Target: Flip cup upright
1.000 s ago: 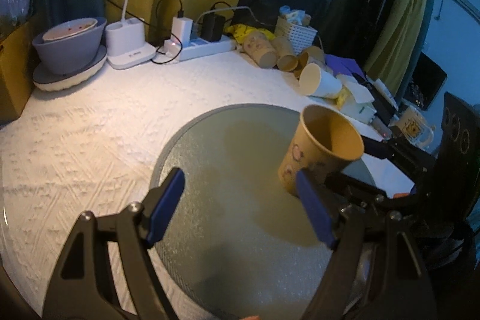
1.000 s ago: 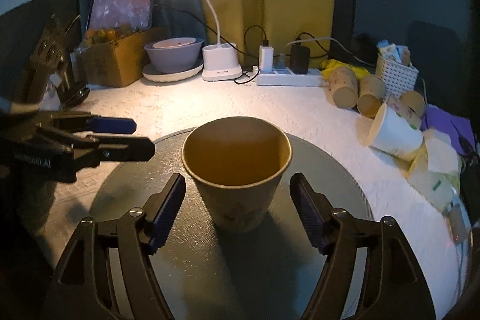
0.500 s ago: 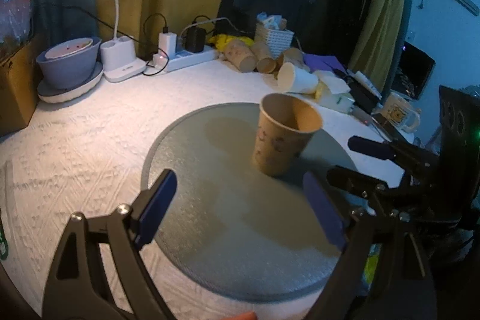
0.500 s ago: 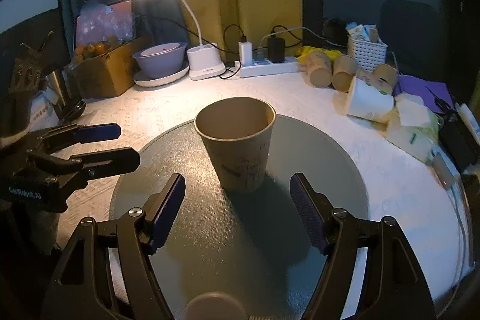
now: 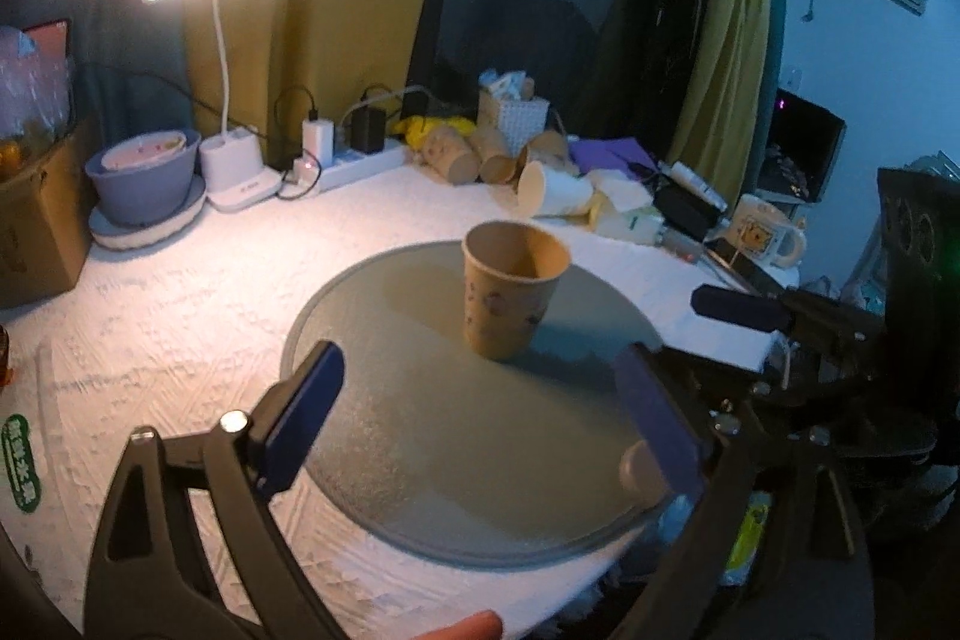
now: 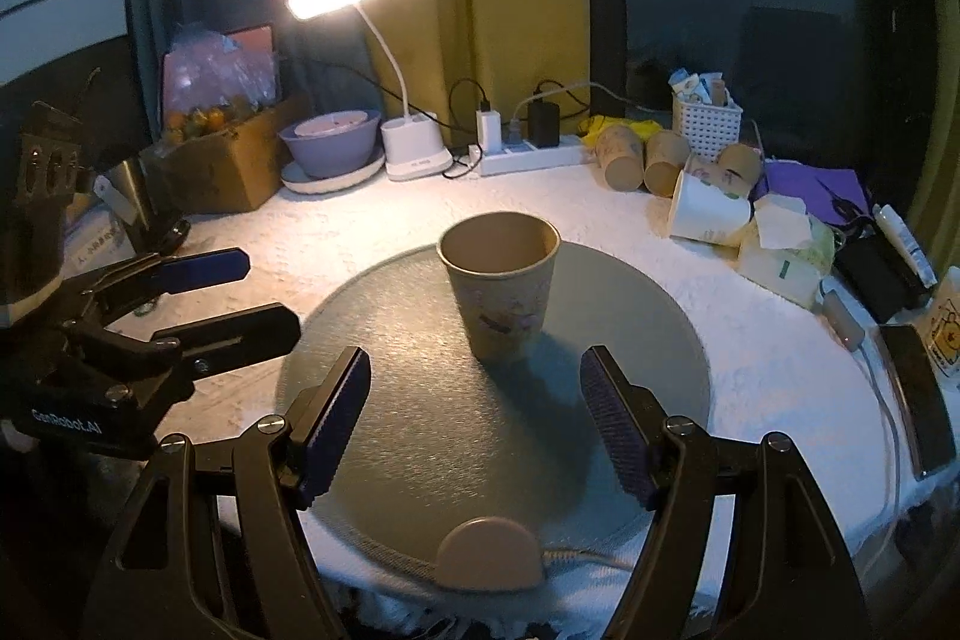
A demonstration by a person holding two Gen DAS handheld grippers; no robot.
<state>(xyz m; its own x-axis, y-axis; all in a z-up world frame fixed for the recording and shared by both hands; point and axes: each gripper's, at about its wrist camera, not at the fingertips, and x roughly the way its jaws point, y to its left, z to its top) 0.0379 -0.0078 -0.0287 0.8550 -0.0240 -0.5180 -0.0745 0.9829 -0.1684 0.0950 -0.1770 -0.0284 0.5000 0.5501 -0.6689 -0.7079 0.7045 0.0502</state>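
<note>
A tan paper cup [image 5: 510, 289] stands upright, mouth up, on a round grey glass disc [image 5: 420, 436]. It also shows in the right wrist view [image 6: 499, 292] on the disc [image 6: 420, 448]. My left gripper [image 5: 480, 418] is open and empty, drawn back from the cup. My right gripper [image 6: 477, 421] is open and empty, also short of the cup. The left gripper shows at the left of the right wrist view [image 6: 234, 295]; the right one shows at the right of the left wrist view [image 5: 744, 316].
A lit desk lamp [image 6: 414, 154], a power strip [image 6: 528, 154], a purple bowl [image 6: 330, 148] and a cardboard box [image 6: 222, 166] line the back. Several paper cups [image 6: 666, 166] lie at the back right by a white basket [image 6: 708, 127]. A phone [image 6: 918, 400] lies at the right edge.
Both grippers have pulled back and away from the cup. The cup now stands free and upright on the disc, farther from both sets of fingers.
</note>
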